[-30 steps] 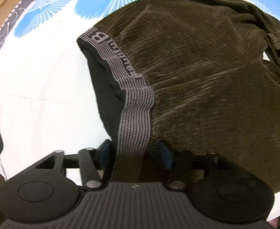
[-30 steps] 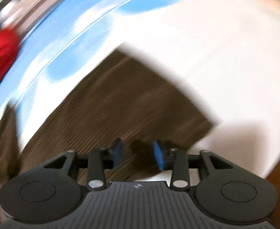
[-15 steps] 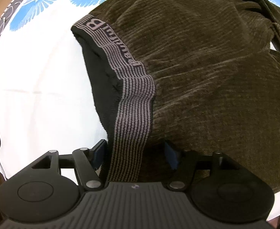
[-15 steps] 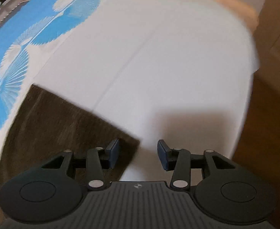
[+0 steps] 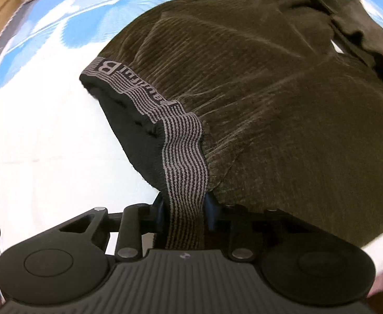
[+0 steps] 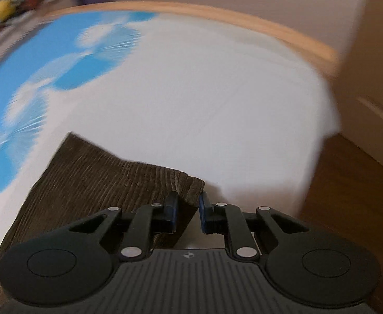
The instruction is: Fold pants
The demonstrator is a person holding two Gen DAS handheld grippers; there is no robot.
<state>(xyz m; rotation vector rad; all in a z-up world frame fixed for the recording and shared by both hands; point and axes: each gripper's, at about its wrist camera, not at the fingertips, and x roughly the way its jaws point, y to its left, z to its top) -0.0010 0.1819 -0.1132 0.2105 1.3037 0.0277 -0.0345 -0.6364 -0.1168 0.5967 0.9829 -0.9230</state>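
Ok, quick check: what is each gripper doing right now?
Left gripper: jaws shut on the striped waistband of the pants.
Right gripper: jaws shut on the pant leg corner.

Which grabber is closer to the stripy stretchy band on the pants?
Left. The left gripper is clamped right on the striped waistband. The right gripper pinches a plain corner of the pants; no waistband shows in its view.

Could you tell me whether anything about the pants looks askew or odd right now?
Mildly. The waistband is twisted and gaping, showing the black lining, where the left gripper pinches it. The hem corner in the right gripper is bunched.
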